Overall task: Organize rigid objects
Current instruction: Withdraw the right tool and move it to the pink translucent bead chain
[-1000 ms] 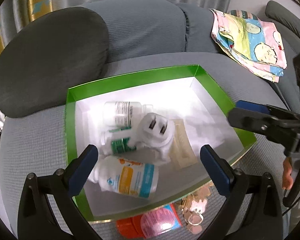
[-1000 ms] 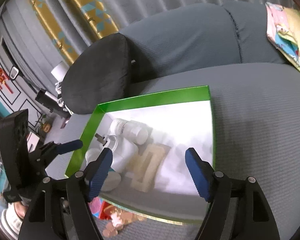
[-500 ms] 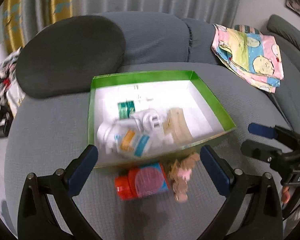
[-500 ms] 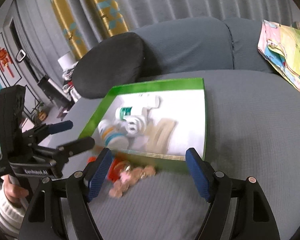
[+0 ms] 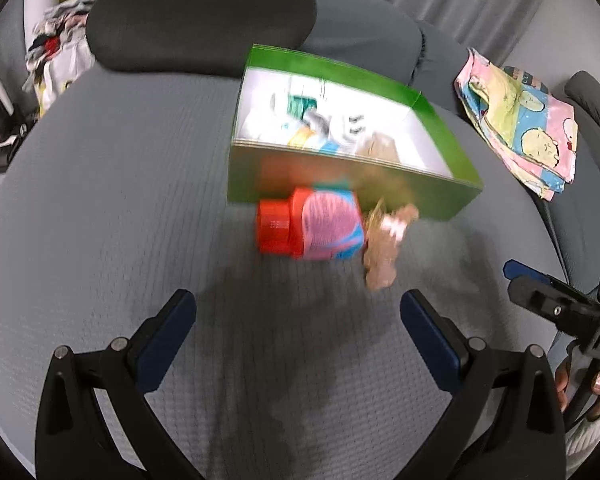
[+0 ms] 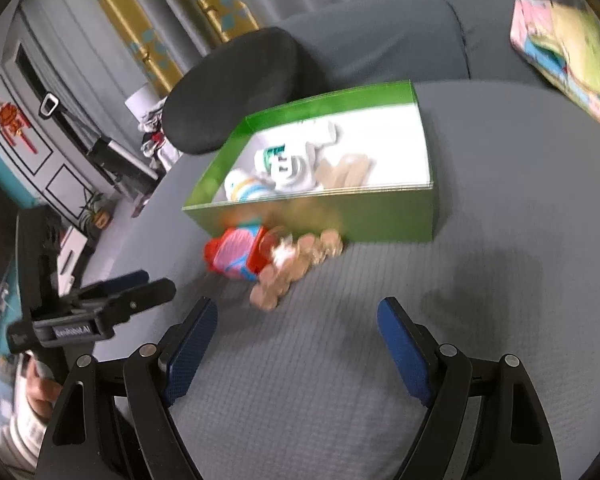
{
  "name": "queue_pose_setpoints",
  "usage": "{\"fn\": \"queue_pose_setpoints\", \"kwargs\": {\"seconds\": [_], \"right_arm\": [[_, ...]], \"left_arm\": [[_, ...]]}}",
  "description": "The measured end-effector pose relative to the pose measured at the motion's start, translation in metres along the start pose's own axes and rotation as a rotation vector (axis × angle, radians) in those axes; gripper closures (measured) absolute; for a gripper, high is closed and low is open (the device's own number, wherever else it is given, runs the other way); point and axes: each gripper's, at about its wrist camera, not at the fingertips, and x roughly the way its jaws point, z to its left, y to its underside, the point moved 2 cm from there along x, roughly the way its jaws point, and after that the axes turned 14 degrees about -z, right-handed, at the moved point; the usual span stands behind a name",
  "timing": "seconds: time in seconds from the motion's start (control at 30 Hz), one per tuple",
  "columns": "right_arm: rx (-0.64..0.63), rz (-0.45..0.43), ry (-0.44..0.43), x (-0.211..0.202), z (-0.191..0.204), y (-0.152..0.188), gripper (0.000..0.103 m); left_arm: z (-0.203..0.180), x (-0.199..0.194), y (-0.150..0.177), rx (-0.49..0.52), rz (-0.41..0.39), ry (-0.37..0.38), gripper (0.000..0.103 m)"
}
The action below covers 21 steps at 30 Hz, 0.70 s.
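A green box (image 5: 440, 196) (image 6: 380, 216) with a white inside sits on the grey sofa seat. It holds white bottles (image 5: 296, 120) (image 6: 244, 184), a white plug adapter (image 6: 288, 168) and a tan wooden piece (image 6: 344, 172). In front of the box lie a red-capped pink and blue bottle (image 5: 312, 228) (image 6: 236, 252) and a tan keychain (image 5: 384, 252) (image 6: 296, 268). My left gripper (image 5: 298, 312) is open and empty, well short of the red-capped bottle. My right gripper (image 6: 296, 320) is open and empty, just short of the keychain.
A dark round cushion (image 5: 200, 16) (image 6: 236, 88) leans on the sofa back behind the box. A folded cartoon-print cloth (image 5: 520, 120) (image 6: 568, 52) lies at the right. Furniture and clutter (image 6: 60, 160) stand off the sofa's left.
Both grippers have pulled back from over the box toward me. The box now lies farther away, and the red-capped bottle and keychain are in full view.
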Motion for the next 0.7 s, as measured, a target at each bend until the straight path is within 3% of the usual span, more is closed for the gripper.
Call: {"fn": "queue_pose_setpoints", "kwargs": {"seconds": [0.27,0.7], "right_arm": [[0.064,0.016,-0.018,0.004,-0.007,0.02,0.019],[0.08,0.008,-0.041,0.023,-0.022,0.004,0.019]], "left_arm": [[-0.009,0.008,0.023,0.0,0.028,-0.027,0.001],[-0.043,0.033,0.008,0.083,-0.003,-0.036,0.001]]}}
